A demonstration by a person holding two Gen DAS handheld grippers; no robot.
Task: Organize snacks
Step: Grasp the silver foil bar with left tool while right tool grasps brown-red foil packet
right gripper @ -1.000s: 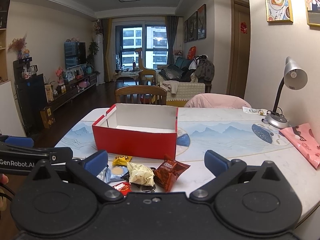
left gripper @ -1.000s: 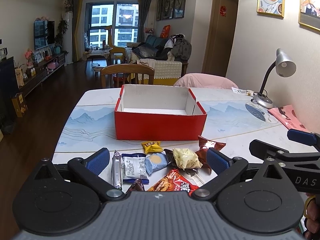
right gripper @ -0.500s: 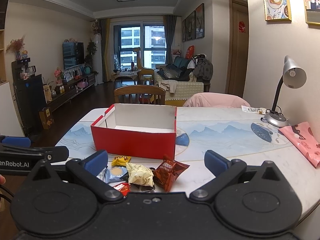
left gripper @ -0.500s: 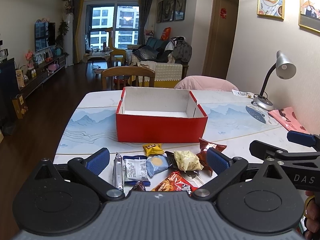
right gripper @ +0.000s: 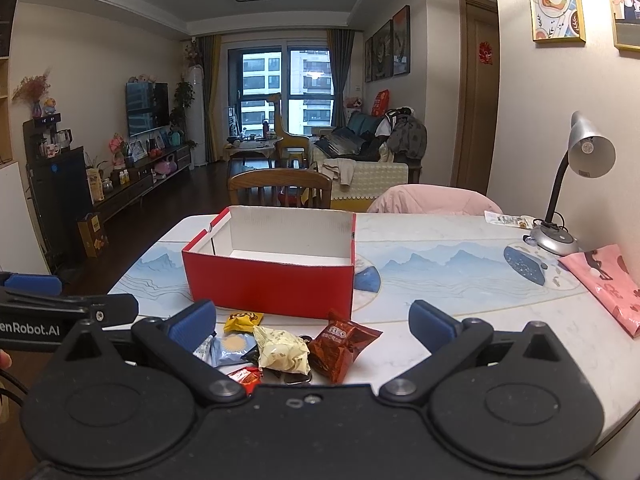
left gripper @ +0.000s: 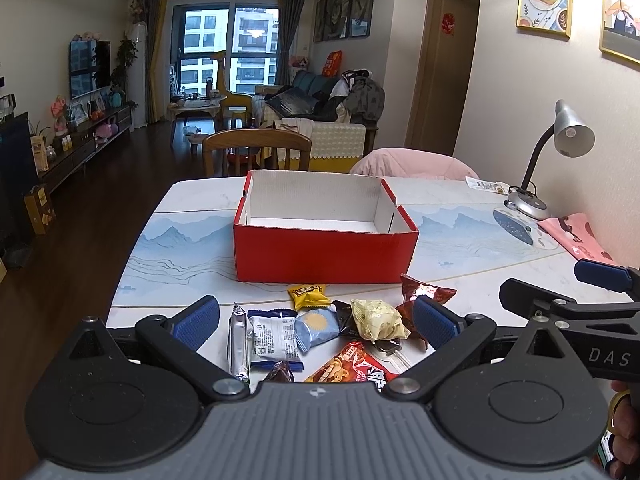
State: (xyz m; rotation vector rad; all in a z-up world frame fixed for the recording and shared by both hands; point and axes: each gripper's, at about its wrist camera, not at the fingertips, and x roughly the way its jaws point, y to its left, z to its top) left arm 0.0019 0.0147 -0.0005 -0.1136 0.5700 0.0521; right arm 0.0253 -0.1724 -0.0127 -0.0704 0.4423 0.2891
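An empty red box with a white inside stands mid-table; it also shows in the right wrist view. Several wrapped snacks lie in a pile in front of it: a yellow packet, a white-and-blue packet, a pale cream packet, a dark red packet and a silver stick. My left gripper is open and empty, just above the pile. My right gripper is open and empty, to the right of the left one, over the pile's right side.
A grey desk lamp and a pink bag sit at the table's right side by the wall. A wooden chair and a pink-covered chair stand behind the table.
Both grippers have risen and drawn back slightly, so the box and snacks sit a little lower in both views. Both stay open. The snacks have not moved.
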